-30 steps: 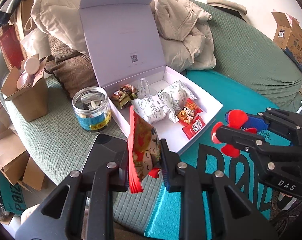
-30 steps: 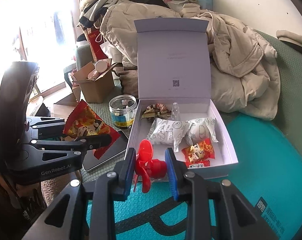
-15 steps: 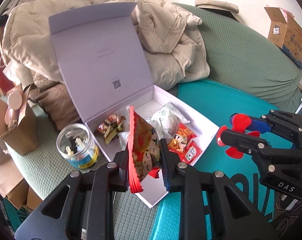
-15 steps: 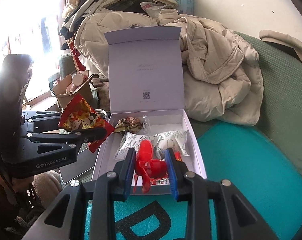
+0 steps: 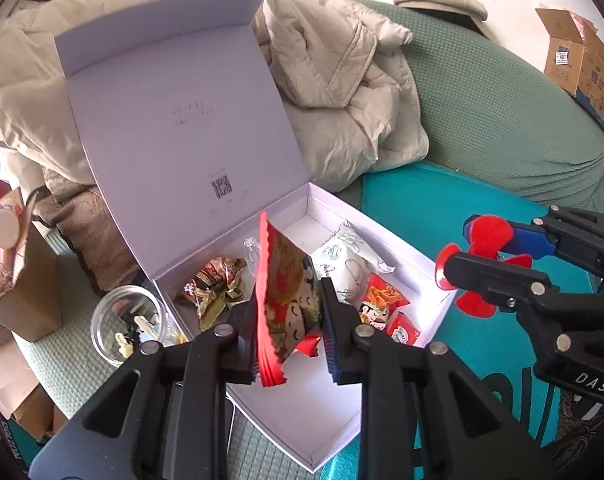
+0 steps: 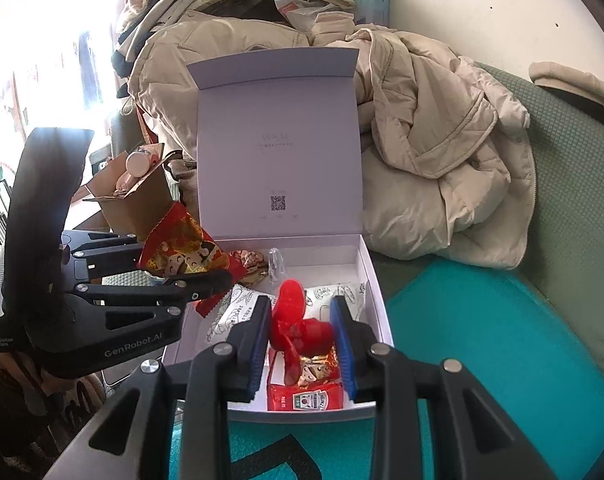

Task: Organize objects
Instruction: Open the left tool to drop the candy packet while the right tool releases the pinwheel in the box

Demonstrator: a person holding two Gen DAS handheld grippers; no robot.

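An open white box [image 5: 402, 240] with its lid raised stands on a green sofa; it also shows in the right wrist view [image 6: 376, 280]. My left gripper [image 5: 290, 320] is shut on a red snack packet [image 5: 286, 300] and holds it above the box's near-left part. My right gripper [image 6: 302, 332] is shut on a small red fan [image 6: 298, 320] above the box's front part; the fan shows at the box's right edge in the left wrist view [image 5: 478, 256]. In the box lie white packets [image 6: 334, 296], red sachets [image 6: 306, 396] and brown candies [image 5: 214, 284].
A clear jar [image 5: 128, 324] stands left of the box. A brown cardboard box [image 6: 138, 204] sits further left. Beige jackets [image 6: 434, 144] are piled behind the box. A teal mat [image 6: 482, 344] covers the sofa at the right.
Both grippers have moved forward over the box. The red packet went from beside the jar to above the box's inside. The red fan went from in front of the box to over it.
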